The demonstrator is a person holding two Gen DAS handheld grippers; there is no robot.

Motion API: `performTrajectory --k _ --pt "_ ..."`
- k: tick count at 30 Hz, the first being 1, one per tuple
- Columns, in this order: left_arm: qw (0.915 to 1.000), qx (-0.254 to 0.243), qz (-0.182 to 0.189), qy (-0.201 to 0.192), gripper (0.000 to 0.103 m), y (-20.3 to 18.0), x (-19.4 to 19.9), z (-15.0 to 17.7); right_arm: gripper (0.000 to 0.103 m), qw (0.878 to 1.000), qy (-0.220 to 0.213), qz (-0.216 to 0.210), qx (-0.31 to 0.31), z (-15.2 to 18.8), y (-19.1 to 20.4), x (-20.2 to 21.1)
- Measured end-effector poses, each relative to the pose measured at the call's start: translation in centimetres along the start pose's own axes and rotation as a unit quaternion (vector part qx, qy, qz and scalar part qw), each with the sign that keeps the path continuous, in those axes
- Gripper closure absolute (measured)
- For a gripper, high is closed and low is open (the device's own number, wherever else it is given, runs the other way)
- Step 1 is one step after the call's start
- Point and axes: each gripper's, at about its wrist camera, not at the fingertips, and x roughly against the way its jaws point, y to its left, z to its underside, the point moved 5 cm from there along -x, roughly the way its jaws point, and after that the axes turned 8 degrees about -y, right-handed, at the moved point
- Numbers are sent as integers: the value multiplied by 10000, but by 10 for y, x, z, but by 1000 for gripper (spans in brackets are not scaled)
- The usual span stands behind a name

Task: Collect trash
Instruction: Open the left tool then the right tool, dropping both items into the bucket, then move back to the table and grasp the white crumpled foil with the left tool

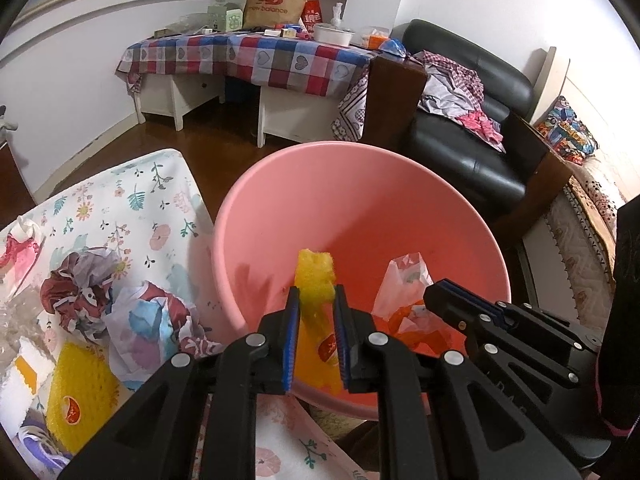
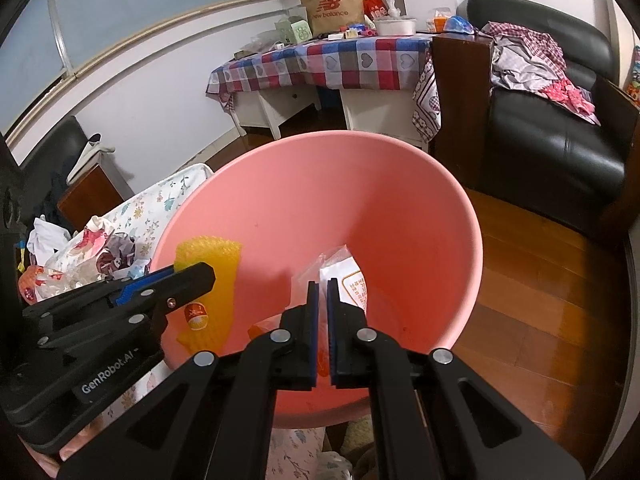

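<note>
A pink basin (image 1: 360, 148) (image 2: 360, 136) fills the middle of both views. My left gripper (image 1: 317, 292) is shut on a yellow foam net (image 1: 316, 272) with a red sticker and holds it over the basin's near left side. From the right wrist view, this gripper (image 2: 192, 276) reaches in from the left with the yellow foam net (image 2: 212, 280) hanging under it. My right gripper (image 2: 322, 286) is shut on a thin clear plastic bag (image 2: 344, 276) with orange and white print, inside the basin. The left wrist view has the right gripper (image 1: 436, 292) at the right, the plastic bag (image 1: 404, 280) at its tip.
Left of the basin, a floral sheet (image 1: 160, 208) carries crumpled paper (image 1: 80, 296), a second yellow foam net (image 1: 76, 396) and other scraps. Behind stand a checked-cloth table (image 1: 256, 56) and a black sofa (image 1: 472, 148) with clothes. Wooden floor (image 2: 532, 292) lies to the right.
</note>
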Motion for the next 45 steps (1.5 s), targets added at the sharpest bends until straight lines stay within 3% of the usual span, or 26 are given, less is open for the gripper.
performTrajectory --k 6,11,25,27,32,45 --pt "10000 -12 -11 12 81 0 3 2 98 9999 78 -7 -66 1 0 -3" --pt "9999 -103 -52 -100 61 -2 9 0 98 9999 98 26 -52 1 0 -4" --pt "9998 -79 -61 -186 53 -1 17 -5 95 9999 90 57 -39 1 -2 -3" --pt "9997 -75 -63 -213 52 -1 20 -7 83 10000 40 69 -37 -1 -1 0" --pt "9996 -27 -66 -280 50 4 26 -10 68 9999 -44 114 -94 -3 -6 6" --pt "9976 -69 9 -692 45 7 64 -22 68 9986 -497 -197 7 -13 14 38"
